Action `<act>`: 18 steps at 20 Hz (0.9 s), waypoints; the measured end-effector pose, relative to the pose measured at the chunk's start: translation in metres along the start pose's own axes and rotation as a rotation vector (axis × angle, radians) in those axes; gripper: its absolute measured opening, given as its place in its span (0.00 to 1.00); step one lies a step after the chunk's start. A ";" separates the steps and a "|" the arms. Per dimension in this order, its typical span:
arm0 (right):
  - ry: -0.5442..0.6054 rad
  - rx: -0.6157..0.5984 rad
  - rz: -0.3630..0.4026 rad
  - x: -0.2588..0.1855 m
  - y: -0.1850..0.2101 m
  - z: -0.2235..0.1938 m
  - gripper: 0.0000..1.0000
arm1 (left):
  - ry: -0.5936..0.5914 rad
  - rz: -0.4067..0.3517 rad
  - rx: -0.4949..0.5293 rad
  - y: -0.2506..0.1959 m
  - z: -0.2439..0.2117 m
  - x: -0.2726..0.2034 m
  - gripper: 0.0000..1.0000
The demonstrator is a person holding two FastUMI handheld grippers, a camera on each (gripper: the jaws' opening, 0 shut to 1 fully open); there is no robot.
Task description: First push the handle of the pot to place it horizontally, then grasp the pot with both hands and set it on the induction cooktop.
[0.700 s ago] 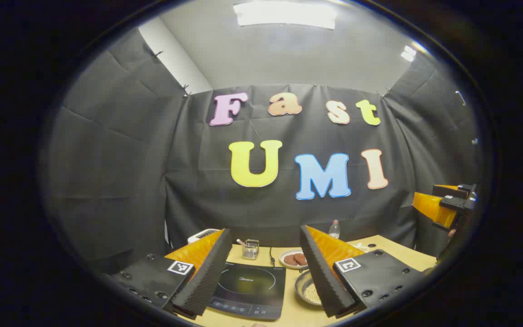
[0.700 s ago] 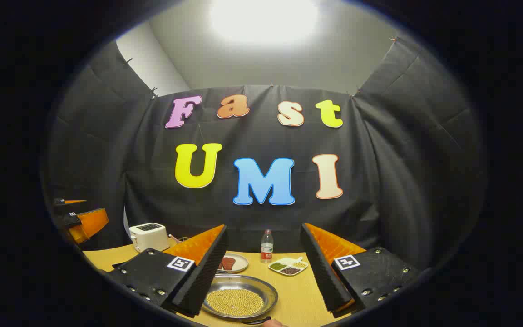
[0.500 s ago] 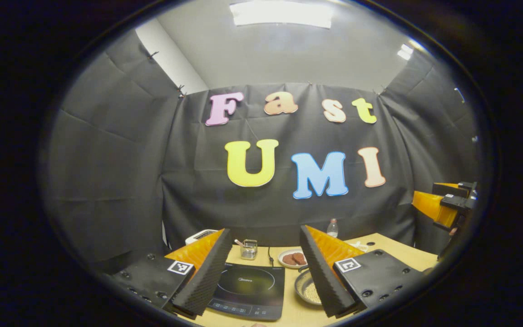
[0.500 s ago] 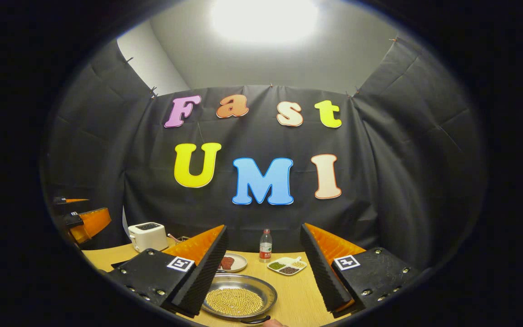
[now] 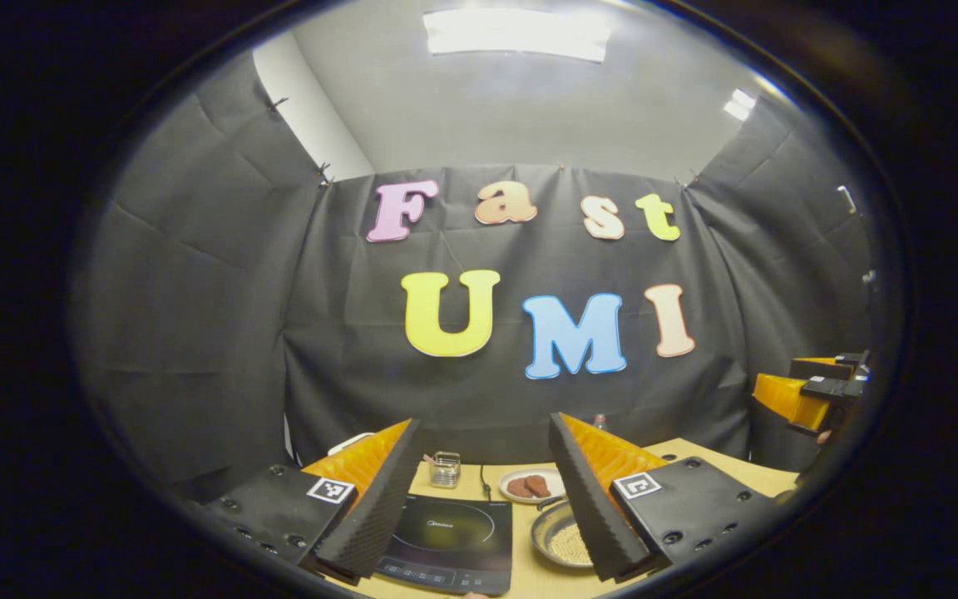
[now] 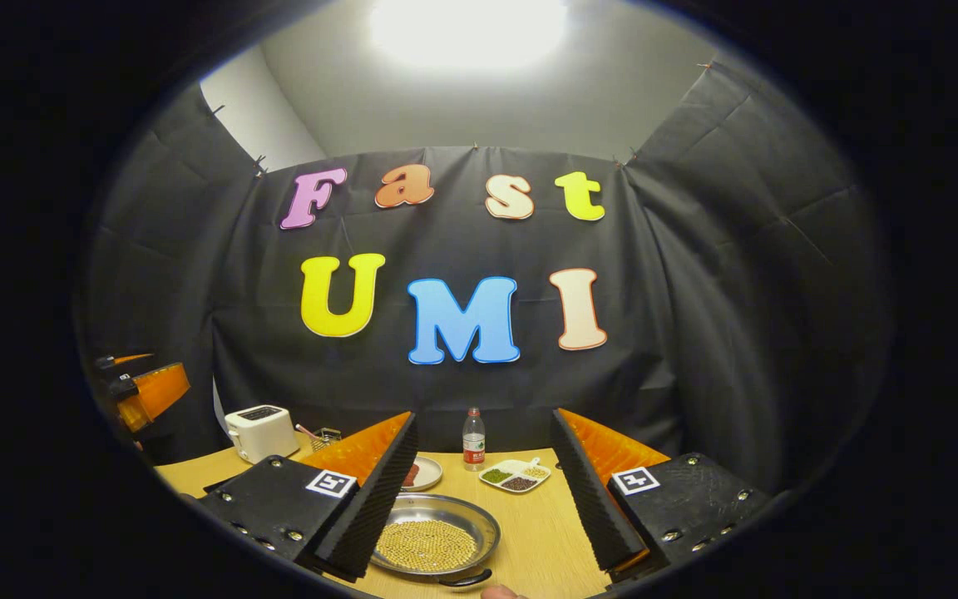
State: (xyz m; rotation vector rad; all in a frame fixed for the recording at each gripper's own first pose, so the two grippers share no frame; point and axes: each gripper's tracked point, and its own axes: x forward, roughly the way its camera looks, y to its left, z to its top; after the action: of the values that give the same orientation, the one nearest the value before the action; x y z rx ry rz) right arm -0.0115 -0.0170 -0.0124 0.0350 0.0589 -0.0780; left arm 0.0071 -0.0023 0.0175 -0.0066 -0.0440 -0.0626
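My left gripper (image 5: 479, 499) and right gripper (image 6: 479, 499) both gape, held above the pot (image 6: 433, 545) and induction cooktop (image 5: 450, 541).

In the left gripper view, the induction cooktop (image 5: 448, 541) lies on the worktop (image 5: 529, 574) between the left gripper's (image 5: 479, 507) spread fingers, with the pot (image 5: 560, 541) just beside it on the right, partly hidden behind one finger. Behind the cooktop stand a small wire basket (image 5: 445, 468) and a plate (image 5: 530, 485). The right gripper (image 5: 807, 391) hangs at the far right, well apart. In the right gripper view, the pot (image 6: 433, 542) sits between that gripper's (image 6: 483, 491) open fingers, its handle (image 6: 464, 578) at the near rim. Behind it lie the plate (image 6: 422, 472), a bottle (image 6: 472, 439) and a divided dish (image 6: 516, 476); a toaster (image 6: 260, 431) stands far left, and beyond it the left gripper (image 6: 146, 389).
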 end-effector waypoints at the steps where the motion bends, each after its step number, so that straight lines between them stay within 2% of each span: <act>1: 0.001 -0.002 -0.006 -0.001 -0.001 -0.001 0.96 | 0.000 0.001 -0.004 0.003 -0.002 0.001 1.00; 8: 0.013 -0.011 -0.014 -0.003 0.012 -0.006 0.96 | 0.013 -0.013 0.010 0.020 -0.008 0.004 1.00; 9: 0.017 -0.011 -0.012 -0.003 0.014 -0.008 0.96 | 0.012 -0.015 0.012 0.021 -0.007 0.005 0.94; 10: 0.022 -0.011 -0.012 -0.003 0.016 -0.010 0.96 | 0.012 -0.017 0.013 0.023 -0.007 0.006 1.00; 14: 0.035 -0.001 -0.026 0.001 0.021 -0.014 0.96 | 0.014 -0.028 0.020 0.033 -0.009 0.009 0.98; 15: 0.040 -0.003 -0.026 0.001 0.022 -0.016 0.94 | 0.015 -0.025 0.022 0.038 -0.011 0.011 0.98; 16: 0.045 -0.003 -0.028 0.001 0.023 -0.017 0.81 | 0.015 -0.023 0.022 0.042 -0.010 0.011 1.00; 17: 0.043 0.002 -0.035 0.001 0.024 -0.016 0.75 | 0.014 -0.020 0.022 0.047 -0.010 0.012 1.00; 18: 0.045 0.009 -0.030 0.001 0.027 -0.016 0.67 | 0.011 -0.017 0.020 0.051 -0.009 0.013 0.94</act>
State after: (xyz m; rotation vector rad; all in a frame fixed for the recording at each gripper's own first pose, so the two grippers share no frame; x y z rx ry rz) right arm -0.0092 0.0107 -0.0271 0.0446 0.1045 -0.1073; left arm 0.0236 0.0475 0.0092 0.0137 -0.0336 -0.0788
